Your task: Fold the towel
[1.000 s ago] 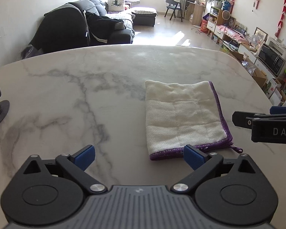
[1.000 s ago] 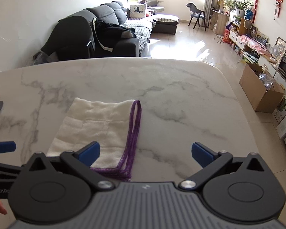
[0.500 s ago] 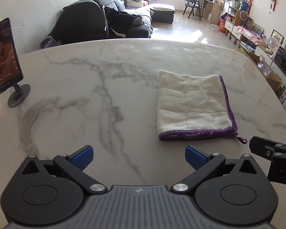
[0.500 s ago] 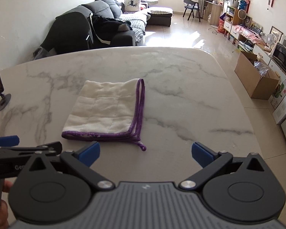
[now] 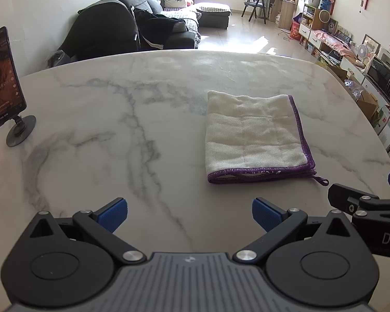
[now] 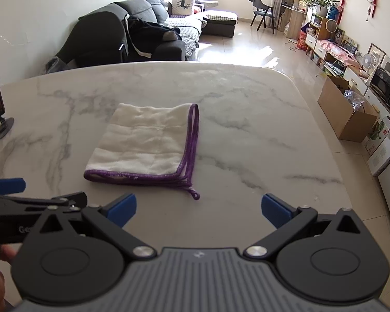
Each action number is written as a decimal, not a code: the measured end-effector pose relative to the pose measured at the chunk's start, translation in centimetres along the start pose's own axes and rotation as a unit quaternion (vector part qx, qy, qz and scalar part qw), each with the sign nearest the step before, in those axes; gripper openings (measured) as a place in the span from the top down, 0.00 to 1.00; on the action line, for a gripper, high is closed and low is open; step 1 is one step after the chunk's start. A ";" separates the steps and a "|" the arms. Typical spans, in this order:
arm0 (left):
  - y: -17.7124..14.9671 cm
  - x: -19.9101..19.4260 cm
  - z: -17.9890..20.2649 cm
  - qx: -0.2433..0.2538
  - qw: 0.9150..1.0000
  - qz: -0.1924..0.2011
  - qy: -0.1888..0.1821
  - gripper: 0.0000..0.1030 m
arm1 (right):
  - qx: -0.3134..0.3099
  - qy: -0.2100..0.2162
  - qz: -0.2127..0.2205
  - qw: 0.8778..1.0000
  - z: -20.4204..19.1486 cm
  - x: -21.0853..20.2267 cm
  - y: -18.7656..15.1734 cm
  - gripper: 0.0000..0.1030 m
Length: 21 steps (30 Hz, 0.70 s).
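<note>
A white towel (image 5: 254, 135) with purple trim lies folded into a small rectangle on the marble table (image 5: 104, 130); the right wrist view has the towel (image 6: 145, 143) left of centre. A purple hanging loop (image 6: 193, 193) sticks out at its near right corner. My left gripper (image 5: 189, 214) is open and empty, held back from the towel's near edge and to its left. My right gripper (image 6: 199, 208) is open too, nothing between its fingers, just short of the loop. Each gripper's body shows at the edge of the other's view.
A phone on a round stand (image 5: 5, 83) sits at the table's left edge. Beyond the far edge are a dark sofa (image 5: 132, 26), a chair and shelves along the right wall. Cardboard boxes (image 6: 348, 109) stand on the floor to the right.
Both grippers have drawn back from the towel toward the near table edge. The towel stays folded and still. The phone has come into the left view.
</note>
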<state>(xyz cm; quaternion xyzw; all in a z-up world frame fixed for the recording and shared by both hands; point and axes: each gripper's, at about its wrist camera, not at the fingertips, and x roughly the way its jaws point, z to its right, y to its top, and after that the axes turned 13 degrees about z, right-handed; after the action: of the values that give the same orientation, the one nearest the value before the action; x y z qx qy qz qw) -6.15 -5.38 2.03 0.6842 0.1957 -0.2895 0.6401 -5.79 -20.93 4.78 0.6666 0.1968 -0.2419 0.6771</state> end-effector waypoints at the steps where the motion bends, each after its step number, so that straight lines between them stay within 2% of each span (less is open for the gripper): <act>1: 0.0 0.0 0.0 0.000 1.000 -0.001 0.000 0.01 | 0.000 0.001 0.000 1.000 0.0 0.0 0.0 0.00; 21: -0.2 0.7 -0.2 -0.001 1.000 -0.015 -0.003 0.01 | 0.000 0.006 -0.006 1.000 -0.1 0.3 -0.1 0.00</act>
<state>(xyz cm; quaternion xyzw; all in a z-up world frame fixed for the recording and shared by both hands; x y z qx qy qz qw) -5.75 -5.19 1.41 0.6795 0.2046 -0.3003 0.6373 -5.63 -20.81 4.52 0.6666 0.2046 -0.2422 0.6747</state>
